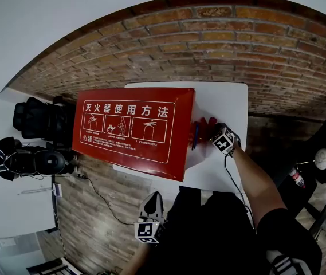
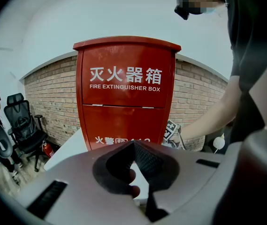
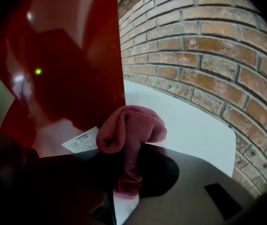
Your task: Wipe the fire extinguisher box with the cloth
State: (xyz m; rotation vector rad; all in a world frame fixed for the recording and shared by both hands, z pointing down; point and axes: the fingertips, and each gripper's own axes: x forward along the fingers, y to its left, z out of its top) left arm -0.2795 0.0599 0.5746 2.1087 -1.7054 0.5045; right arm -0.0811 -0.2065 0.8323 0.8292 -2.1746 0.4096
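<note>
Two risks concern us here, one at each side. At the left, the left gripper (image 2: pixel 134 149) hangs low and near the person's body, well apart from the fire extinguisher box (image 1: pixel 134 128), with its jaws brought together on nothing. The box therefore has no brace. We judge that a firm sideways push from the wiping side could slide it across the white table (image 1: pixel 223 105), or rock it, since it stands tall on a narrow base.

At the right, the right gripper (image 3: pixel 124 172) has its jaws closed on the cloth (image 3: pixel 128 128), pinching only a lower fold. The rest bunches up loosely above the jaws, just beside the box's right side panel. We expect two faults from this: the bunch may drag out of the pinch under friction, or the hard jaw tips may meet the red panel before the cloth does.

The box stands upright on the table near the brick wall (image 1: pixel 220 44) — long axis vertical. Its lettered front faces the person, and its sloped instruction lid faces up.
</note>
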